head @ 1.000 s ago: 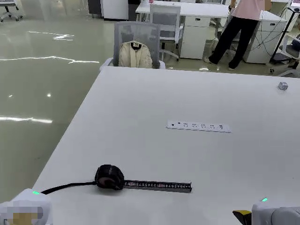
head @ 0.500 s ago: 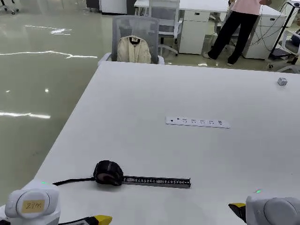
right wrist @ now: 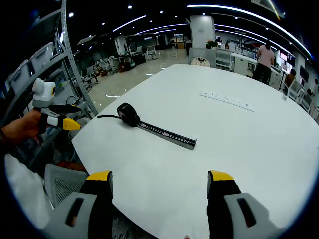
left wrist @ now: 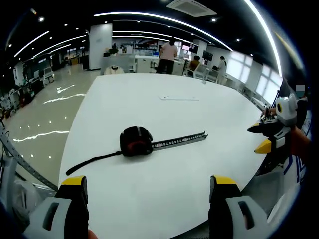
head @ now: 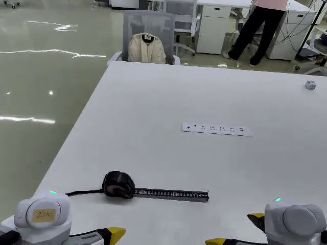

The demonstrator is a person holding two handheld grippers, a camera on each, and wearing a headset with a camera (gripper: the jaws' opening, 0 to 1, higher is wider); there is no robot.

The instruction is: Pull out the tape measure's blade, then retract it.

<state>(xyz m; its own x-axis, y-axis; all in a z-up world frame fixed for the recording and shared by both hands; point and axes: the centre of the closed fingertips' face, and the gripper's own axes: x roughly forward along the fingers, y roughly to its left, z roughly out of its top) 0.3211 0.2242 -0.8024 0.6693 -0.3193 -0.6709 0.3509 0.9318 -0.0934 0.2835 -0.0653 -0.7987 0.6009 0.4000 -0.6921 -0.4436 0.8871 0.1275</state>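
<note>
Beyond the left tool (left wrist: 148,182) and right tool (right wrist: 160,177) lies the tape measure (left wrist: 135,141).

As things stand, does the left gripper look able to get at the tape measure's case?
Probably yes. The left gripper, jaws open, faces the case across bare table; nothing lies between them, and the blade runs off to one side.

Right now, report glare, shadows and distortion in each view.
Head view: undistorted, even light; white glare streaks on the glossy floor; tape measure sharp, barely any shadow on the table. Left gripper view: fisheye rounds the table edge and bends the ceiling lights into arcs. Right gripper view: same bowing; the power strip is small but clear.
</note>
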